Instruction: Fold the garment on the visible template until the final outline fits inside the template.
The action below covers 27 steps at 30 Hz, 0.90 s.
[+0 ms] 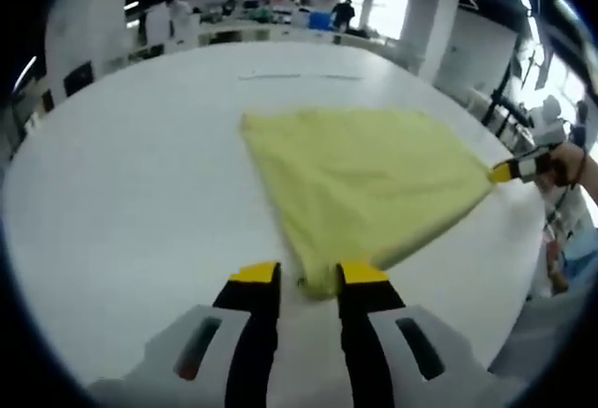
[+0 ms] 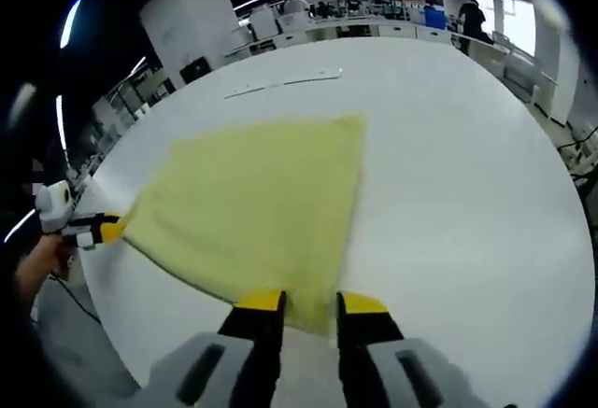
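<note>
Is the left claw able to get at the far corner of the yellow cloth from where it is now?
Probably not yet. The left claw sits at the near corner of the yellow cloth, and the far corner lies across the white table. Nothing blocks the way; it would just need to move.

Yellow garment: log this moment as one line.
yellow garment spread on white table | left gripper at near corner | right gripper at another corner

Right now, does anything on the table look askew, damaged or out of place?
Nothing damaged or spilled. The yellow garment lies as a lopsided triangle on the white table, one corner between each claw's jaws.
</note>
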{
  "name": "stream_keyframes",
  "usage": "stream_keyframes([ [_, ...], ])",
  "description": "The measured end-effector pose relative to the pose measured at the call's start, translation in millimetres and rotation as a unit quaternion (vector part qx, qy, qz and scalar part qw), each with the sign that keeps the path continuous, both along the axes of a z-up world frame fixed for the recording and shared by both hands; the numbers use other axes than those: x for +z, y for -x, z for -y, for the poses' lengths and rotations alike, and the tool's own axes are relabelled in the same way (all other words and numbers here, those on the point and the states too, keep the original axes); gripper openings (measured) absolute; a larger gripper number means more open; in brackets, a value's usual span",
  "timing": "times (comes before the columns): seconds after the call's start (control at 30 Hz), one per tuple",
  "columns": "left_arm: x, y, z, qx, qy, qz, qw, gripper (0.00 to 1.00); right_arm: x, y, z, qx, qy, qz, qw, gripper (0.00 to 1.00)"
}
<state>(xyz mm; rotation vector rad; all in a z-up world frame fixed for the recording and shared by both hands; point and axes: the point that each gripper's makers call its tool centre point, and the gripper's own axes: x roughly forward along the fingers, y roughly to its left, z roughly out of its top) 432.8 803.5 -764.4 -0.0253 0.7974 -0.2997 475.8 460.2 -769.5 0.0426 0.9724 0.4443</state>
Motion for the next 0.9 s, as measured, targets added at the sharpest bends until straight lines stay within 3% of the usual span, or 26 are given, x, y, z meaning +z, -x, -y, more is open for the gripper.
stream_keyframes([
  [0.27,30.1,3.7,-3,0.013,0.026,0.032,0.9991,0.42,31.5,6,-9,0.035,-0.01,0.039,0.9986,0.51],
  [0.53,64.6,15.3,-1,0.017,0.035,0.065,0.9971,0.72,63.0,19,-15,0.085,0.011,0.077,0.9933,0.77],
  [0.67,79.7,30.0,6,0.006,0.037,0.068,0.997,0.78,82.1,31,-15,0.089,0.011,0.09,0.9918,0.83],
  [0.77,93.8,39.3,17,-0.003,0.064,0.075,0.9951,0.83,94.0,35,-13,0.095,0.008,0.101,0.9903,0.85],
  [0.8,97.3,43.2,19,-0.003,0.067,0.074,0.995,0.85,102.7,46,-19,0.099,0.005,0.104,0.9896,0.85],
  [0.9,102.0,46.5,19,-0.004,0.061,0.08,0.9949,0.88,113.7,55,-22,0.105,-0.002,0.11,0.9884,0.87],
])
